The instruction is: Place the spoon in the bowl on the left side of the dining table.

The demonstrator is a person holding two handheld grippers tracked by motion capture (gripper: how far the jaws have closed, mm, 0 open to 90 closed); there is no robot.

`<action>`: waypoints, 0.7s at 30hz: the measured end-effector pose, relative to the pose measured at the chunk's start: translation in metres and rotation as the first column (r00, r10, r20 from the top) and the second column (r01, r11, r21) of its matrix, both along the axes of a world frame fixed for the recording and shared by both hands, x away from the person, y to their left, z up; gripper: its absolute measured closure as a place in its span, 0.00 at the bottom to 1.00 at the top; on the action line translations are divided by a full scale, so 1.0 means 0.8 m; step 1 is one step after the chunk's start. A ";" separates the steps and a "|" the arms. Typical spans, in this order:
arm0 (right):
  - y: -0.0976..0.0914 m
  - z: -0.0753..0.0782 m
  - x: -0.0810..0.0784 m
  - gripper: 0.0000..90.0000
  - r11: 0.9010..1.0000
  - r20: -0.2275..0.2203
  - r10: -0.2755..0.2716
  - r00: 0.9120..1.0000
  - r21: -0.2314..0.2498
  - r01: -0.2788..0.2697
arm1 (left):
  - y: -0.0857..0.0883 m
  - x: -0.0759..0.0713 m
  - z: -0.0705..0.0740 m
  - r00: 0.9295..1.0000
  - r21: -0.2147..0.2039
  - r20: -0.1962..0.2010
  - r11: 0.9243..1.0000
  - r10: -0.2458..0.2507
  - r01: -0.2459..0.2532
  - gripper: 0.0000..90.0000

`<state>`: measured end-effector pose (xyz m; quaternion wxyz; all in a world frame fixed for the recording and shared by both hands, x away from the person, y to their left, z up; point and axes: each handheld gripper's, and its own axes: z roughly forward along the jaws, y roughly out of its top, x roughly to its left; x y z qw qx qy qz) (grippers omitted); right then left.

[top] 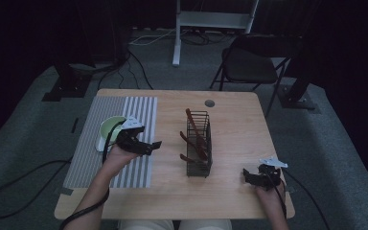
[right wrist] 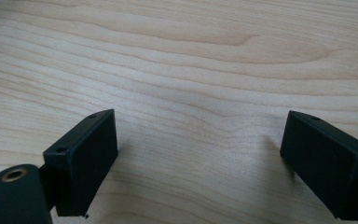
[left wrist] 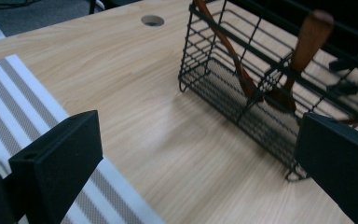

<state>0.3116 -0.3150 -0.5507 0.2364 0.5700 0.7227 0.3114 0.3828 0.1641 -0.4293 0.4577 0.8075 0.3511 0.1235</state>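
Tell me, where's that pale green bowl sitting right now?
In the high view, the green bowl sits on the striped mat at the table's left side, just behind the left tool.

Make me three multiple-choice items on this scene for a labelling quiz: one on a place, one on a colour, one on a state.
1. Where does the wire basket stand?
A. on the striped mat
B. on bare wood, mid-table
C. on the chair

2. What colour is the bowl?
A. pale green
B. red
C. black

3. How do the left tongs stand?
A. shut on a spoon
B. shut, empty
C. open, empty

Answers:
1 B, wood shows all round the basket, apart from the striped mat.
2 A, its rim shows light green.
3 C, a wide gap separates the jaws, nothing between.
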 end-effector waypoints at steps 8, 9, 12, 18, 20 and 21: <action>0.000 0.000 0.000 0.12 1.000 0.000 0.000 1.000 0.000 0.000 | -0.021 0.022 0.009 1.000 -0.013 0.006 1.000 -0.002 0.002 0.04; 0.000 0.000 0.000 0.12 1.000 0.000 0.000 1.000 0.000 0.000 | -0.024 0.025 0.010 1.000 -0.016 0.008 1.000 0.001 -0.001 0.04; 0.000 0.000 0.000 0.12 1.000 0.000 0.000 1.000 0.000 0.000 | -0.031 0.035 0.014 1.000 -0.012 0.012 1.000 0.008 -0.008 0.04; -0.001 0.000 0.001 0.12 1.000 0.001 0.005 1.000 -0.001 -0.005 | -0.050 0.050 0.013 1.000 -0.002 -0.003 1.000 -0.002 0.002 0.05; -0.001 0.000 0.001 0.12 1.000 0.001 0.005 1.000 -0.001 -0.005 | -0.056 0.054 0.011 1.000 0.001 -0.004 1.000 0.002 -0.002 0.06; -0.001 0.000 0.001 0.12 1.000 0.001 0.005 1.000 -0.001 -0.005 | -0.059 0.056 0.011 1.000 -0.001 -0.007 1.000 -0.004 0.004 0.06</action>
